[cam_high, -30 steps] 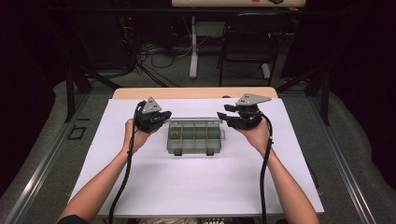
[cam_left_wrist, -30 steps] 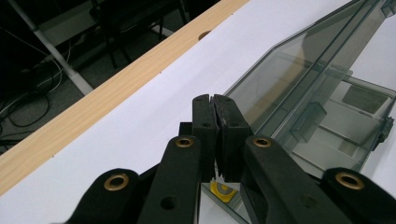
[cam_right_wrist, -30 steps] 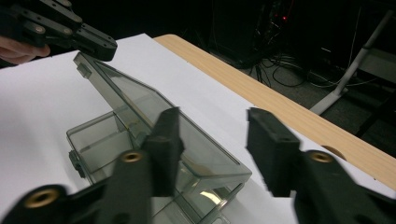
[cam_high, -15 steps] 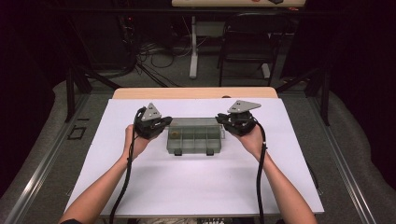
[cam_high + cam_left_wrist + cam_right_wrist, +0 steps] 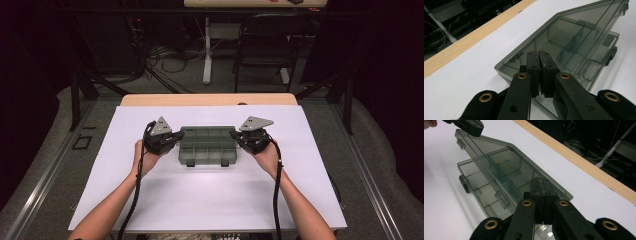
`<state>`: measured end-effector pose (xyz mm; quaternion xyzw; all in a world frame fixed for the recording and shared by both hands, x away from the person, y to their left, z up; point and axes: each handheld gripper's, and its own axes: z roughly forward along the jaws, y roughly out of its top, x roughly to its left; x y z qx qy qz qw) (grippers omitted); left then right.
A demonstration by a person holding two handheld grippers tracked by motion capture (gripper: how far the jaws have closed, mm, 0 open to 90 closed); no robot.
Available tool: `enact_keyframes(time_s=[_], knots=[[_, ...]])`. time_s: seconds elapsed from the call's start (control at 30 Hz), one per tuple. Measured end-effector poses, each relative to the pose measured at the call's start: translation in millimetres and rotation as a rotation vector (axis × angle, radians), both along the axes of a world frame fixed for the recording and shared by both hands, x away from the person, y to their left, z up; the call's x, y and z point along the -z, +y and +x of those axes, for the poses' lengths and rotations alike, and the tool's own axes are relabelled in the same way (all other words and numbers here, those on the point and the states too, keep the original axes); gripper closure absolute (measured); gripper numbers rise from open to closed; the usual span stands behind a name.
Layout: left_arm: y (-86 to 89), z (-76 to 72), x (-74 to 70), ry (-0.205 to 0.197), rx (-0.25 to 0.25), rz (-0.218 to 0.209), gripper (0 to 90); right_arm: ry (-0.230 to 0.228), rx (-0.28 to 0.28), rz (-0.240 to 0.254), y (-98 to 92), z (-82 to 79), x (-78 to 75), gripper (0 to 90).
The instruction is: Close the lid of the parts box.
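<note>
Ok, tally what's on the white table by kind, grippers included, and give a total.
Smoky clear compartment boxes, lid lifted partway: 1
Black two-jaw grippers: 2, left gripper and right gripper, each pinching an end of the lid
Total: 3

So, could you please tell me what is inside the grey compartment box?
Under its raised lid, the compartment box has divider walls, and the compartments in sight look empty. The near ends sit hidden behind each tool, left and right.
</note>
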<state>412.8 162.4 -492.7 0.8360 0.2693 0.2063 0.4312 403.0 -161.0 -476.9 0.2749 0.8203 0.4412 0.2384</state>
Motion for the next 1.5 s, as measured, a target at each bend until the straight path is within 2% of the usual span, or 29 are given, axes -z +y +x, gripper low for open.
enact_keyframes(time_s=[0.3, 0.5, 0.93, 1.5], knots=[[-2.6, -6.7, 9.3, 0.008, 0.004, 0.02, 86.9, 0.011, -0.014, -0.028, 3.5, -4.2, 6.9, 90.0], [0.1, -7.7, 14.7, 0.023, -0.003, 0.008, 86.9, 0.029, -0.02, -0.049, 4.5, -6.1, 13.2, 90.0], [-1.9, -10.7, 21.3, 0.022, -0.005, 0.007, 87.1, 0.062, -0.035, -0.094, 7.5, -8.7, 22.3, 90.0], [-4.5, -15.4, 30.7, 0.045, 0.01, 0.029, 87.1, 0.082, -0.039, -0.111, 6.6, -8.5, 31.7, 90.0]])
